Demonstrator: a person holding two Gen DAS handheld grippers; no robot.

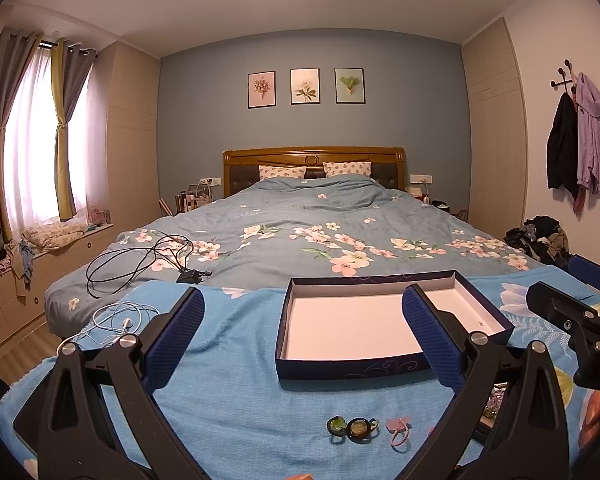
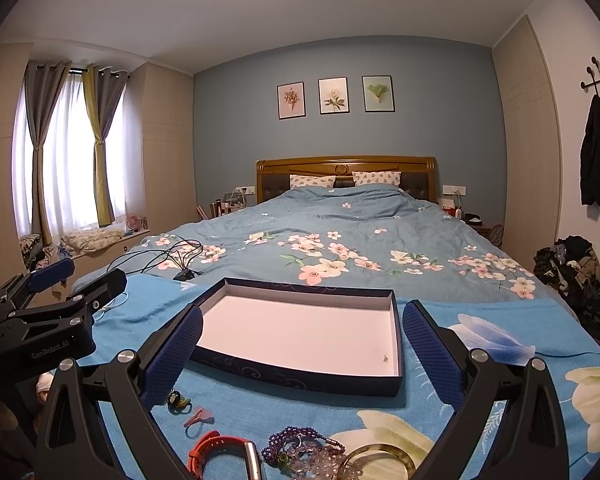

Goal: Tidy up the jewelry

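Observation:
A shallow dark-blue box (image 1: pixel 340 367) (image 2: pixel 300 378) with a white inside lies on a blue towel on the bed; only a tiny speck is in it. My left gripper (image 1: pixel 302 340) is open above the towel, its right finger overlapping the box's right part. Near its base lie green and amber rings (image 1: pixel 352 429) and a pink ring (image 1: pixel 398 431). My right gripper (image 2: pixel 302 350) is open too, spanning the box's near edge. Below it lie the dark green ring (image 2: pixel 177 400), the pink ring (image 2: pixel 198 417), a red watch band (image 2: pixel 220 450), purple beads (image 2: pixel 296 446) and a bangle (image 2: pixel 380 462).
The blue towel (image 1: pixel 228 360) covers the foot of a bed with a floral duvet (image 2: pixel 360 240). Black cables (image 1: pixel 148 260) and white earphones (image 1: pixel 116 320) lie at the left. A clothes pile (image 2: pixel 576 280) sits at the right, and a window bench (image 1: pixel 52 240) at the left.

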